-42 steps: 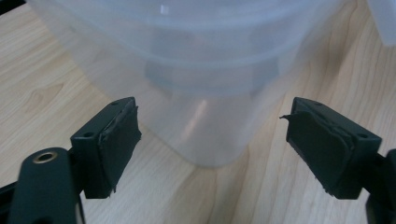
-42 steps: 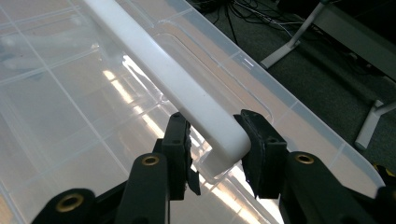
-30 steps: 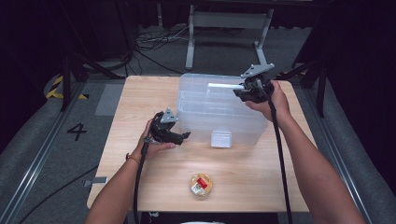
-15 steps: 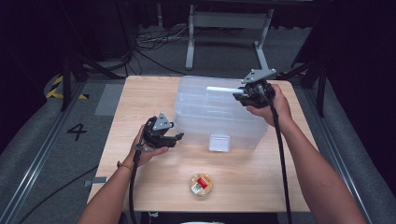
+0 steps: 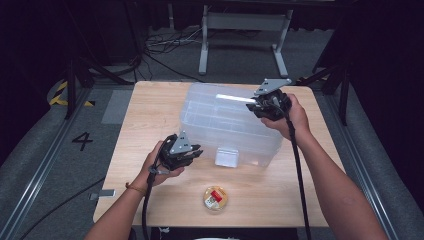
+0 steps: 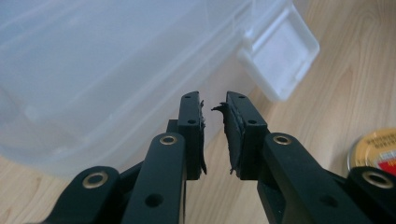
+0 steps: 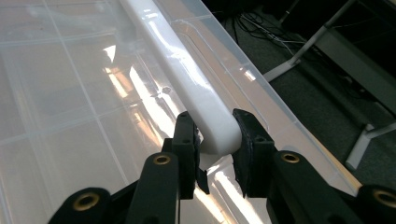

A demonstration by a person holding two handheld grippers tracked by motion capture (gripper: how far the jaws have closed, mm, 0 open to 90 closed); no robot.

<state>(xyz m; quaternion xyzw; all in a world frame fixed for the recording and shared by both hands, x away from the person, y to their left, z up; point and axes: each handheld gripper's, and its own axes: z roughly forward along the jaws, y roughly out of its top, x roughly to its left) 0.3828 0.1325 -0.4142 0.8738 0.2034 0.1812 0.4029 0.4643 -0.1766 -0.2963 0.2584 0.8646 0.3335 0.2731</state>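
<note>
Right gripper view: white handle (image 7: pixel 205 116) of clear box (image 5: pixel 225 125) is clamped by right tongs (image 7: pixel 217 140); left tongs (image 6: pixel 215 133), just narrowed, empty, near white latch (image 6: pixel 280 58), which should be pinched squarely.

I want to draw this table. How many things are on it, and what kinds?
Clear plastic box: 1
Small round tin: 1
Total: 2

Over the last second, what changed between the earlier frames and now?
The left gripper drew back from the clear plastic box toward the table's near edge, its jaws just closing with nothing between them. The right gripper stayed clamped on the white handle, closing slightly further. The box, white latch and small round tin stayed put.
</note>
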